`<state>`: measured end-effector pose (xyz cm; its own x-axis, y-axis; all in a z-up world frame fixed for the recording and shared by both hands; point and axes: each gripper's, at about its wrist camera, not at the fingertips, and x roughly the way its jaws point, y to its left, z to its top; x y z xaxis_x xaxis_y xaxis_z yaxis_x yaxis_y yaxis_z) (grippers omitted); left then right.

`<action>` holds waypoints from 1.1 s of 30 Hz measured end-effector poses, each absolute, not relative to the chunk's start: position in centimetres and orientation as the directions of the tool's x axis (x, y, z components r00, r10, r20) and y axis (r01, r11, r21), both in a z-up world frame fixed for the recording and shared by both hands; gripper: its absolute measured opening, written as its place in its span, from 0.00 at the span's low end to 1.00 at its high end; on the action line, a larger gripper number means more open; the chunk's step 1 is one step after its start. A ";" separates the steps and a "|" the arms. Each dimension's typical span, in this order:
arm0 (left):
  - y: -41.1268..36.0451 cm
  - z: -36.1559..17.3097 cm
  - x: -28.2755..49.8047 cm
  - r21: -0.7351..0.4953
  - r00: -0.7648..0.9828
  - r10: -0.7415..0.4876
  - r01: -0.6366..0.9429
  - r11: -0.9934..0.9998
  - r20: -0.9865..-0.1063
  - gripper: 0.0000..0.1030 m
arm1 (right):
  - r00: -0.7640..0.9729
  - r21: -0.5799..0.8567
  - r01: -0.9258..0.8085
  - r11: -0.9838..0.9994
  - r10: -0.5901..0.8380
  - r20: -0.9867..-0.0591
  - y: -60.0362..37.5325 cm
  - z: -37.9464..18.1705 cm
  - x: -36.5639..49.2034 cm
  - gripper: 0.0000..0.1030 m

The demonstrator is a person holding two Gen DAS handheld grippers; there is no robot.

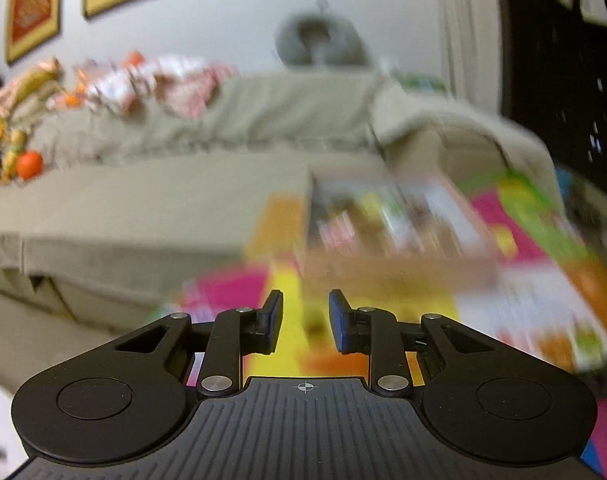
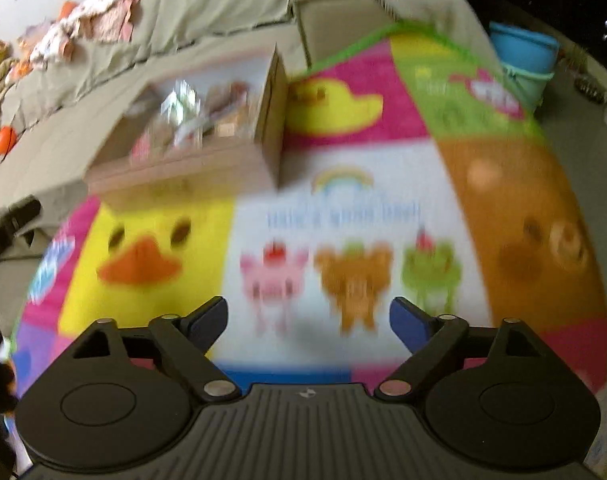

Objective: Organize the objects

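Observation:
Both views are motion-blurred. A cardboard box [image 1: 395, 228] holding several small packets sits on a colourful play mat [image 1: 287, 292] beside the sofa; it also shows in the right wrist view [image 2: 191, 136]. My left gripper [image 1: 305, 320] hangs above the mat in front of the box, its jaws a small gap apart with nothing between them. My right gripper [image 2: 307, 322] is wide open and empty above the mat [image 2: 343, 220], well short of the box.
A beige covered sofa [image 1: 183, 184] runs along the back, with toy fruit [image 1: 27, 164] and patterned cloth [image 1: 155, 84] on it. A grey neck pillow [image 1: 319, 40] rests on the backrest. Blue and green tubs [image 2: 523, 60] stand at the right of the mat.

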<state>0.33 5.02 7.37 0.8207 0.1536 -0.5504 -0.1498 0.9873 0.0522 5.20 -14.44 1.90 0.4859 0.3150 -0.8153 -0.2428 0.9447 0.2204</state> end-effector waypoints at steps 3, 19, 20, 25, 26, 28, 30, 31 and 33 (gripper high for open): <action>3.2 4.9 -1.8 0.047 0.785 0.127 -0.124 0.991 -0.607 0.27 | 0.500 0.206 -0.256 0.944 0.312 -0.808 -14.2 0.0 2.8 0.98; 0.8 -0.3 -4.4 0.016 0.845 0.038 -0.034 0.999 -0.533 0.26 | 0.751 0.037 -0.262 0.964 0.228 -0.620 -13.3 -3.2 -2.0 1.00; 0.9 -0.3 -4.4 0.008 0.845 0.034 -0.034 0.999 -0.533 0.26 | 0.759 0.032 -0.258 0.966 0.223 -0.612 -13.2 -3.3 -2.0 1.00; 0.8 -0.3 -4.5 0.014 0.845 0.038 -0.036 0.999 -0.533 0.26 | 0.763 0.053 -0.253 0.966 0.233 -0.604 -13.3 -3.5 -1.0 1.00; 0.8 -0.3 -4.5 0.015 0.845 0.038 -0.036 0.999 -0.533 0.26 | 0.762 0.057 -0.253 0.966 0.235 -0.604 -13.4 -3.6 -0.9 1.00; 0.8 -0.3 -4.5 0.012 0.845 0.036 -0.035 0.999 -0.533 0.26 | 0.761 0.061 -0.253 0.966 0.238 -0.603 -13.4 -3.6 -0.9 1.00; 0.8 -0.3 -4.5 0.012 0.845 0.036 -0.035 0.999 -0.533 0.26 | 0.761 0.061 -0.255 0.965 0.239 -0.603 -13.4 -3.6 -1.0 1.00; 0.8 -0.3 -4.5 0.014 0.845 0.037 -0.035 0.999 -0.533 0.26 | 0.761 0.060 -0.254 0.965 0.238 -0.603 -13.4 -3.6 -1.0 1.00; 0.7 -0.3 -4.5 0.014 0.845 0.038 -0.036 0.999 -0.533 0.26 | 0.762 0.058 -0.254 0.966 0.236 -0.603 -13.3 -3.6 -1.0 1.00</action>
